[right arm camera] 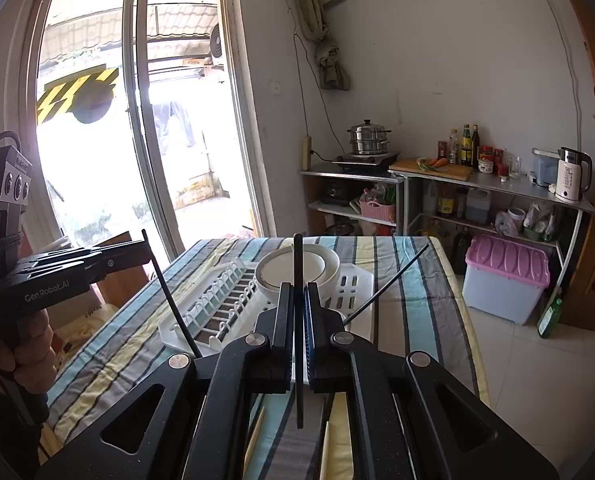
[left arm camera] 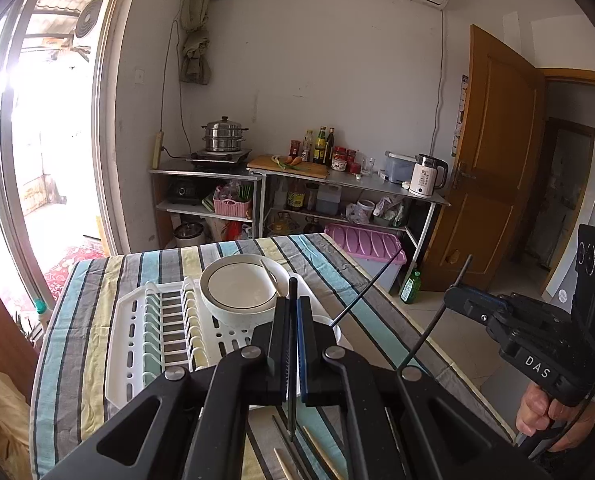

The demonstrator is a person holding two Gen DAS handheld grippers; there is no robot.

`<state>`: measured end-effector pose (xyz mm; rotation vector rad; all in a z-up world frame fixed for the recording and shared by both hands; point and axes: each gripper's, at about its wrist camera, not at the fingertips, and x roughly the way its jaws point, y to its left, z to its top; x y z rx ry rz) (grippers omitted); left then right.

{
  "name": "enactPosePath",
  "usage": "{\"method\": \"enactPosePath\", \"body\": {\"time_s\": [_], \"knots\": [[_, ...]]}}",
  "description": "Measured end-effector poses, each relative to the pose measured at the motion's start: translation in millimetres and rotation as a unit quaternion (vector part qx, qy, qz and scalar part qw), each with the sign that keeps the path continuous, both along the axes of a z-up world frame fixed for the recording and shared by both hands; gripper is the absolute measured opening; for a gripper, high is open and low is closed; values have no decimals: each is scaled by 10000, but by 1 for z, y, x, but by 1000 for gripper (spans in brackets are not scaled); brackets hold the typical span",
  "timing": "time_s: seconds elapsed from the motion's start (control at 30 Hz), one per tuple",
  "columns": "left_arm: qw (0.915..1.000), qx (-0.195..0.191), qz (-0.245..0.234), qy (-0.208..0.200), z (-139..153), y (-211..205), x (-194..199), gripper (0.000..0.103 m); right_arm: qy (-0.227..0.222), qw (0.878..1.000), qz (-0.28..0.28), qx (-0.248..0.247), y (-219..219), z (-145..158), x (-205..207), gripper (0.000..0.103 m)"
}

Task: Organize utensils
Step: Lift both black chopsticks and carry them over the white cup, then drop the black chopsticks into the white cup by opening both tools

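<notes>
The left gripper (left arm camera: 293,312) is clamped on a black chopstick (left arm camera: 293,360) that runs upright between its closed fingers, tip poking above them and tail hanging below toward the worktop (left arm camera: 81,320). The right gripper (right arm camera: 297,304) is likewise pinched on a second black chopstick (right arm camera: 298,320), held the same way. Each wrist view also catches the other gripper from the side: the right gripper (left arm camera: 463,300) shows at the right edge of the left view with its chopstick (left arm camera: 437,320) slanting down, and the left gripper (right arm camera: 137,254) shows at the left edge of the right view with its chopstick (right arm camera: 173,300) slanting down.

Beyond the fingers sits a white dish rack (left arm camera: 137,320) holding a white bowl (left arm camera: 237,292) with a dark rim line. Another black chopstick (left arm camera: 369,292) leans out of the rack's cup at its near right corner (the cup itself is mostly hidden behind the fingers). More chopsticks (left arm camera: 321,452), dark and pale wooden, lie on the striped cloth below the left gripper, cut off by the frame; the right view shows only pale ones (right arm camera: 255,432) there.

The worktop wears a striped blue, grey and yellow cloth. Behind it stand metal shelves (left arm camera: 345,184) with a steamer pot (left arm camera: 223,136), bottles, a cutting board and a white kettle (left arm camera: 427,176); a pink-lidded bin (left arm camera: 367,248) sits on the tiled floor, a wooden door (left arm camera: 493,160) stands open, and a glass sliding door (right arm camera: 137,120) glares with daylight
</notes>
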<state>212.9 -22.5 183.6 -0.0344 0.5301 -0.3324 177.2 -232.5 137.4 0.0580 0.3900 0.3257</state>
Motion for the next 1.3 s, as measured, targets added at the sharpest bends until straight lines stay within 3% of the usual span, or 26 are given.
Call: {"method": "enactPosePath", "body": {"time_s": [0.6, 0.9, 1.3], "knots": [[9991, -238, -287, -221, 51, -39, 77, 3, -291, 9994, -67, 176, -10, 37, 49, 5], [9991, -262, -316, -42, 34, -49, 115, 3, -268, 9993, -132, 230, -14, 34, 78, 5], [9983, -271, -256, 453, -16, -47, 147, 3, 274, 9990, -242, 258, -21, -7, 112, 5]]}}
